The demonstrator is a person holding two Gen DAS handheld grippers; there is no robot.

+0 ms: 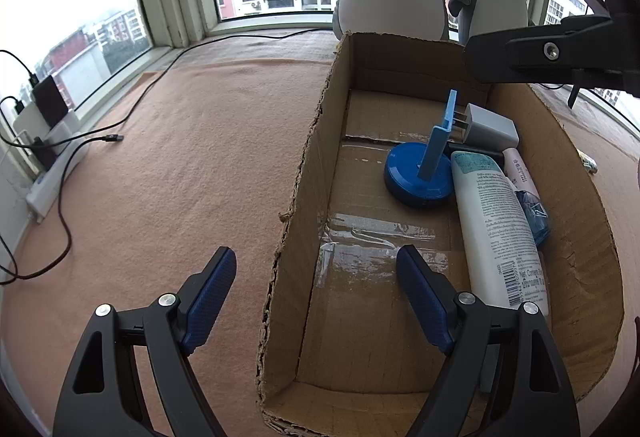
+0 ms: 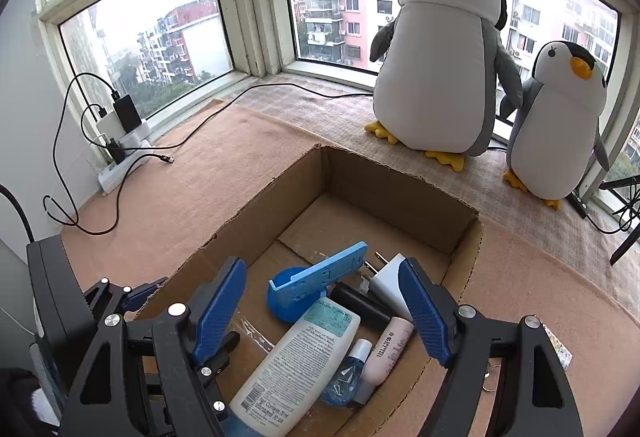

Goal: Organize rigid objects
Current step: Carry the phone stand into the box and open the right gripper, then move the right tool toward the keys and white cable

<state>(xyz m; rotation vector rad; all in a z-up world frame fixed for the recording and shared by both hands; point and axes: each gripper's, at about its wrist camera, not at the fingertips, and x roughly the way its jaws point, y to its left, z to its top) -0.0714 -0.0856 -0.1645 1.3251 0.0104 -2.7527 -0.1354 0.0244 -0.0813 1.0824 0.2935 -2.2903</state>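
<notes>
An open cardboard box (image 1: 304,173) (image 2: 256,209) sits on the peach cloth. Inside lie a white lotion tube (image 1: 496,233) (image 2: 296,357), a blue phone stand with round base (image 1: 420,173) (image 2: 316,277), a white plug adapter (image 1: 488,127) (image 2: 390,279), a pink tube (image 1: 522,169) (image 2: 388,351), a small blue bottle (image 1: 534,215) (image 2: 346,377) and a black cylinder (image 2: 360,301). My left gripper (image 1: 316,277) is open, straddling the box's left wall, holding nothing. My right gripper (image 2: 322,297) hangs open above the box contents, empty; its body shows in the left wrist view (image 1: 560,53).
Two plush penguins (image 2: 440,49) (image 2: 560,117) stand by the window behind the box. Black cables (image 1: 132,109) run across the cloth to a power strip with chargers (image 2: 120,141) at the left. A small patterned item (image 2: 560,351) lies right of the box.
</notes>
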